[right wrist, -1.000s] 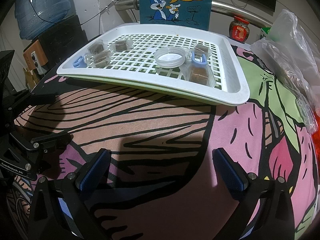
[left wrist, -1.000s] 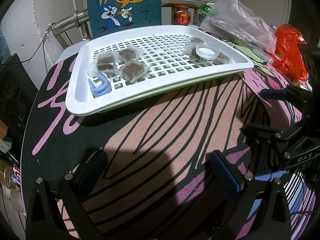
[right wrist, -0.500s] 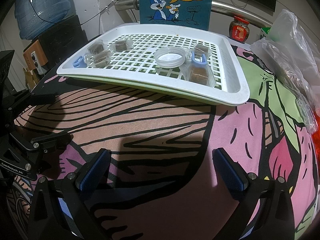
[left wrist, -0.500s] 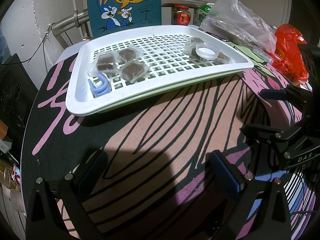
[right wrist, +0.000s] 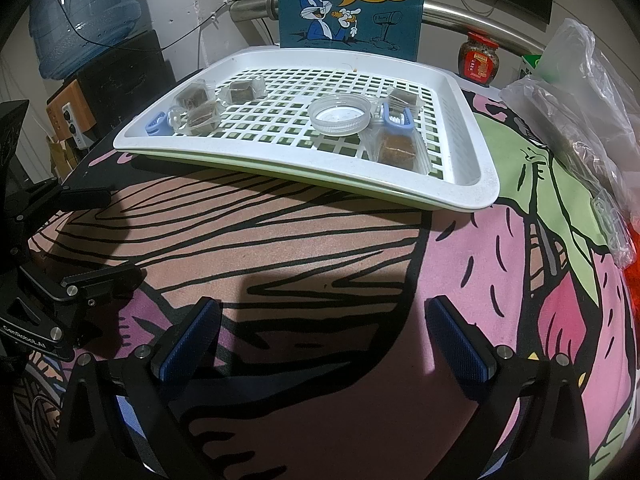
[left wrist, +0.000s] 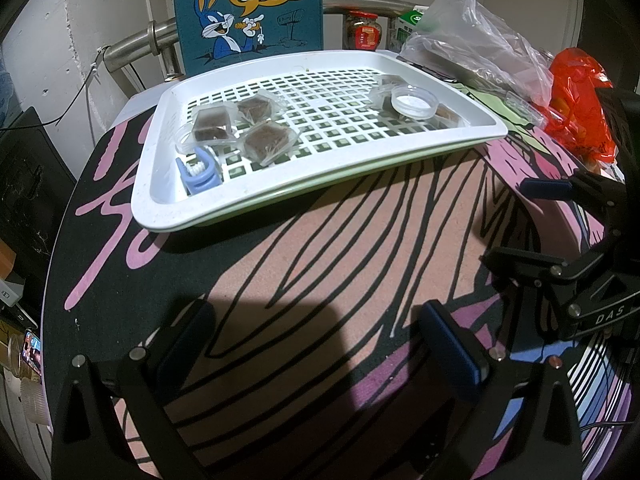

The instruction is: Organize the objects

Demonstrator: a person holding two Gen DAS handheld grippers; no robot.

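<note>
A white slotted tray point(left wrist: 168, 208) point(right wrist: 476, 196) lies on the patterned table. On its left side lie three clear packs of brown cake point(left wrist: 266, 140) point(right wrist: 202, 114) and a blue clip point(left wrist: 200, 172) point(right wrist: 156, 124). On its right side lie a round clear lid point(left wrist: 414, 100) point(right wrist: 340, 114), a second blue clip point(right wrist: 398, 120) and two more cake packs point(right wrist: 398, 148). My left gripper point(left wrist: 320, 340) is open and empty, low over the table before the tray. My right gripper point(right wrist: 322, 340) is open and empty, also short of the tray.
A blue "What's Up Doc?" box point(left wrist: 248, 8) point(right wrist: 352, 4) stands behind the tray. A clear plastic bag point(left wrist: 480, 40) point(right wrist: 580, 92) and a red bag point(left wrist: 580, 96) lie at the right. A jar point(right wrist: 480, 60) stands at the back, a water bottle point(right wrist: 84, 12) at far left.
</note>
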